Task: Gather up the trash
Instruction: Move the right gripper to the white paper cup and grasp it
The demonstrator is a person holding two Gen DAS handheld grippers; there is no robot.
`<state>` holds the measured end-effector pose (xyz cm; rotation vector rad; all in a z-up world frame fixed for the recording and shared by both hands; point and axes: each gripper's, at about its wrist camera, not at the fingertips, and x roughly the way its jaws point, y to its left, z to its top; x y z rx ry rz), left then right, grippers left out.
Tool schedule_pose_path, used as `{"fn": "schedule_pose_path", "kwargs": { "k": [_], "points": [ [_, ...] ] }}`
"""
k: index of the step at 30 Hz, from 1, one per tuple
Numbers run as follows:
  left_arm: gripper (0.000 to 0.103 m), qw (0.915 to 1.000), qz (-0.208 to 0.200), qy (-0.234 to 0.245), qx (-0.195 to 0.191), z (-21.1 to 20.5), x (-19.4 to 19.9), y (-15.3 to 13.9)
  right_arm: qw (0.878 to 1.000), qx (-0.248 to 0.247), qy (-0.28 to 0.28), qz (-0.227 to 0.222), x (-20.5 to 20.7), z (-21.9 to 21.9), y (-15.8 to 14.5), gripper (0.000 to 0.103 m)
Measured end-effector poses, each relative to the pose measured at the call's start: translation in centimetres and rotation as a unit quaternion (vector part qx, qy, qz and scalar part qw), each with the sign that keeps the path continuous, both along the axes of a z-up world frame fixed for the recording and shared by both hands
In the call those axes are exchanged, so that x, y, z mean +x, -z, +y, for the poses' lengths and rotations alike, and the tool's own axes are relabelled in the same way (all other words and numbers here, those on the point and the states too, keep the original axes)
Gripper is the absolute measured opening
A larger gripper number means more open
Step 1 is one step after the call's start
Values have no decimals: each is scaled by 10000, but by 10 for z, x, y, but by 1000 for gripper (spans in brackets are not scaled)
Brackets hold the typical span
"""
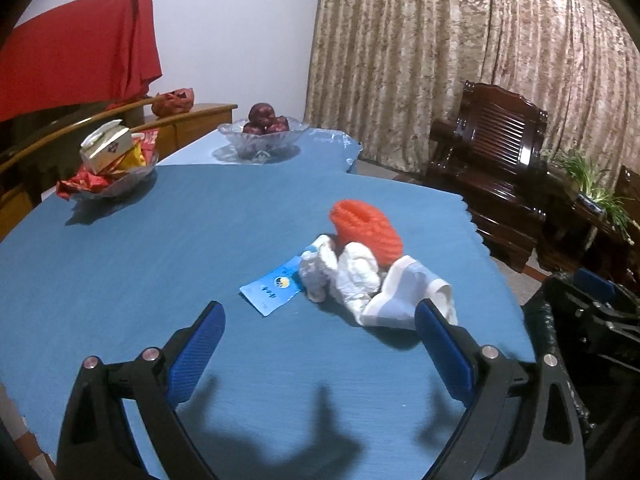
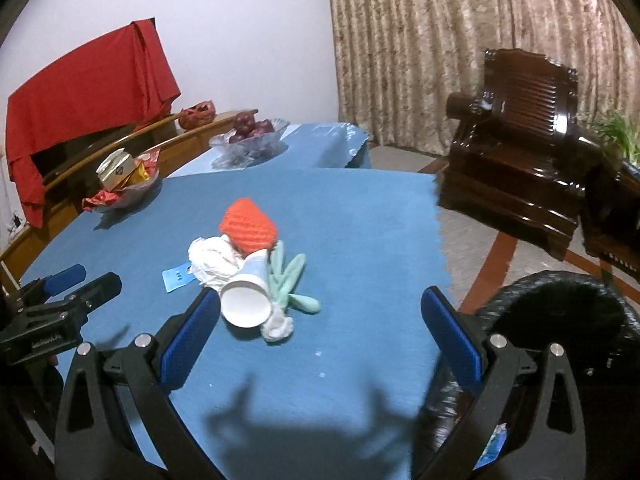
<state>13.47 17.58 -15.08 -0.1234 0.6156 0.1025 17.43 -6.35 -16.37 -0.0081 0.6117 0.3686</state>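
Observation:
A heap of trash lies on the blue tablecloth (image 1: 120, 272): an orange foam net (image 1: 366, 228), crumpled white tissue (image 1: 340, 272), a white paper cup (image 1: 408, 296) on its side and a blue wrapper (image 1: 272, 288). In the right wrist view the same net (image 2: 248, 226), tissue (image 2: 212, 258), cup (image 2: 246, 300), wrapper (image 2: 178, 276) and a pale green peel-like piece (image 2: 288, 280) show. My left gripper (image 1: 320, 316) is open and empty just short of the heap; it also shows in the right wrist view (image 2: 80, 280). My right gripper (image 2: 320, 304) is open and empty, its left finger beside the cup.
A glass bowl of snacks (image 1: 108, 168) and a glass bowl of red fruit (image 1: 264, 132) stand at the far side. A black-lined bin (image 2: 556, 320) stands on the floor right of the table. Dark wooden chairs (image 2: 520, 152) and a curtain lie beyond.

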Motion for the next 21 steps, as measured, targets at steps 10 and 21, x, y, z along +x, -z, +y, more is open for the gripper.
{"fn": "schedule_pose_path", "kwargs": {
  "k": [10,21],
  "points": [
    [93,9999,85,-145,36,26,10,14,9987,-133,-369,335,28,51,31,97],
    [93,9993,158,-344,-25,47,20,25,9953,-178,-617,725,56,80,55,68]
  ]
}}
